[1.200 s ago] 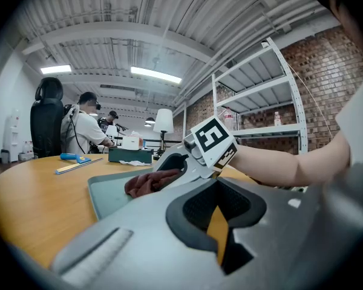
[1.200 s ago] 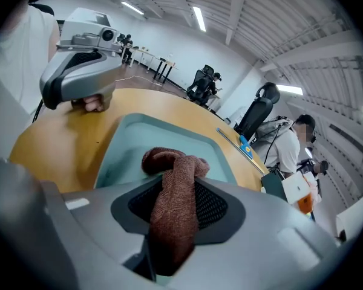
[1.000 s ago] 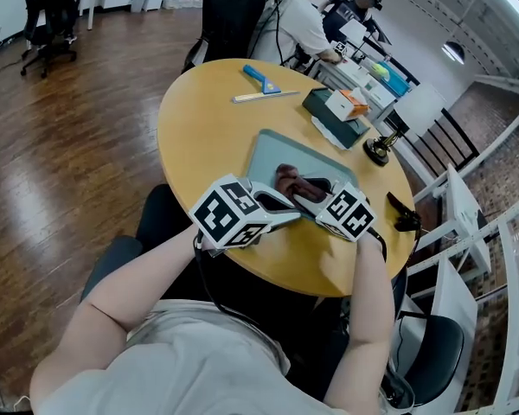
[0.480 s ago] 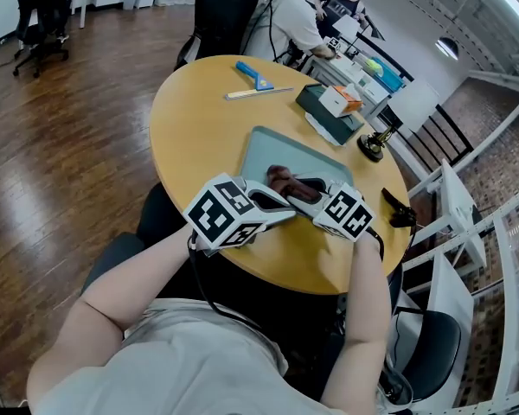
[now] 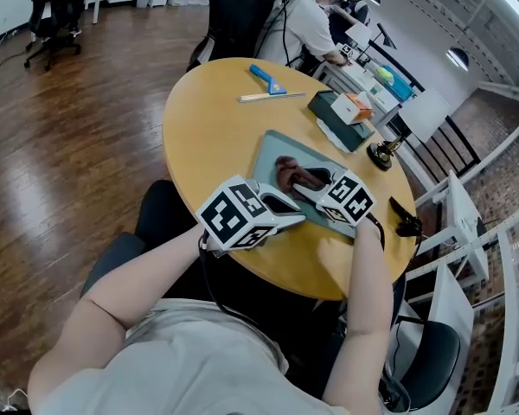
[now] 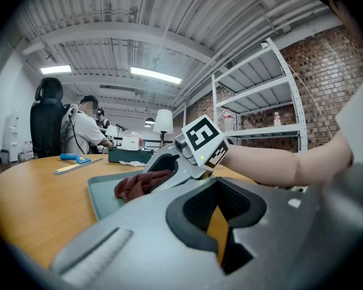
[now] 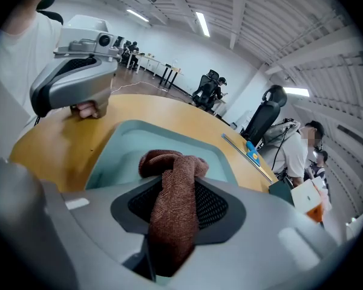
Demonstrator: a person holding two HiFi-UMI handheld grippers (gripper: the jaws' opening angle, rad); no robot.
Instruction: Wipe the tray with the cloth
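A grey-green tray [image 5: 272,150] lies on the round wooden table in front of me. On it rests a bunched brown cloth [image 5: 290,173]. My right gripper [image 5: 310,184] is shut on the cloth, and a strip of cloth [image 7: 172,180] runs up between its jaws onto the tray [image 7: 133,141]. My left gripper [image 5: 296,219] hovers level at the tray's near left corner, jaws close together with only table wood showing between them. In the left gripper view, the cloth [image 6: 139,185] and tray [image 6: 106,192] sit just ahead of that gripper [image 6: 219,237].
At the far side of the table are a blue scraper [image 5: 264,78], a pale strip [image 5: 266,97] and a dark box with a white-orange carton [image 5: 346,111]. A small black stand [image 5: 382,156] sits at the right edge. Seated people [image 5: 316,20] are behind.
My right gripper has slid the cloth a little across the tray, toward its left side. The left gripper has stayed put.
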